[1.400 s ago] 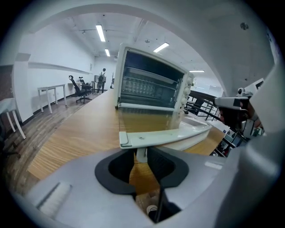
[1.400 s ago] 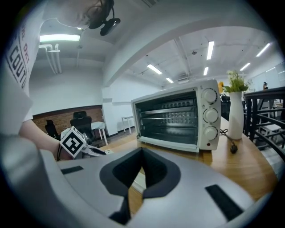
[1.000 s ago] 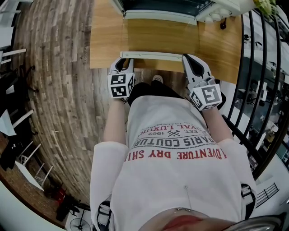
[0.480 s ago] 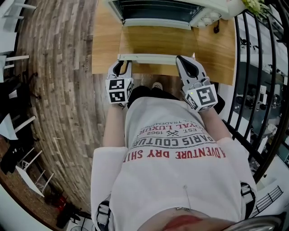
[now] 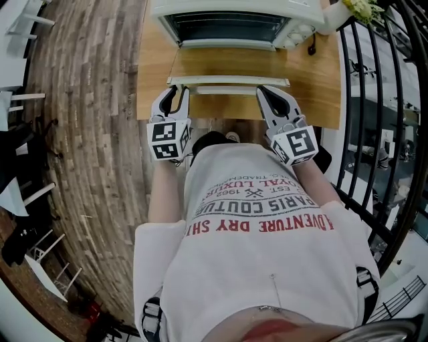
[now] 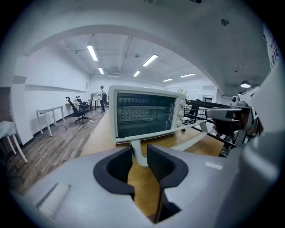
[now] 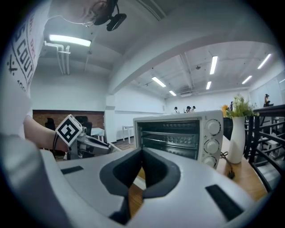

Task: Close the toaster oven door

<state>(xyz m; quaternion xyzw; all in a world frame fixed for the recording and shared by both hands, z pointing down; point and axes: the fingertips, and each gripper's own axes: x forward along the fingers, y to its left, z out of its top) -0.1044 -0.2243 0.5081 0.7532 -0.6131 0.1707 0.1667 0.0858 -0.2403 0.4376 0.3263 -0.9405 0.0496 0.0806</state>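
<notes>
A white toaster oven (image 5: 237, 13) stands at the far side of a wooden table (image 5: 314, 80). Its glass door (image 5: 227, 63) hangs open toward me, and the white handle (image 5: 227, 85) runs along its near edge. My left gripper (image 5: 175, 89) is at the handle's left end. In the left gripper view the handle's post (image 6: 137, 149) sits between the pads of that gripper (image 6: 140, 153), which are shut on it. My right gripper (image 5: 267, 90) is at the handle's right end. In the right gripper view this gripper (image 7: 140, 156) has narrow jaws, with the oven (image 7: 178, 131) behind.
A white vase with flowers (image 5: 338, 17) and a black power cord (image 5: 311, 48) are to the right of the oven. A black metal railing (image 5: 374, 133) runs along the right. Wooden floor (image 5: 87, 100) lies to the left. My own body fills the lower head view.
Both grippers have moved toward the oven with the handle. The door looks shorter from above, so its near edge has come up. The oven sits lower in the head view.
</notes>
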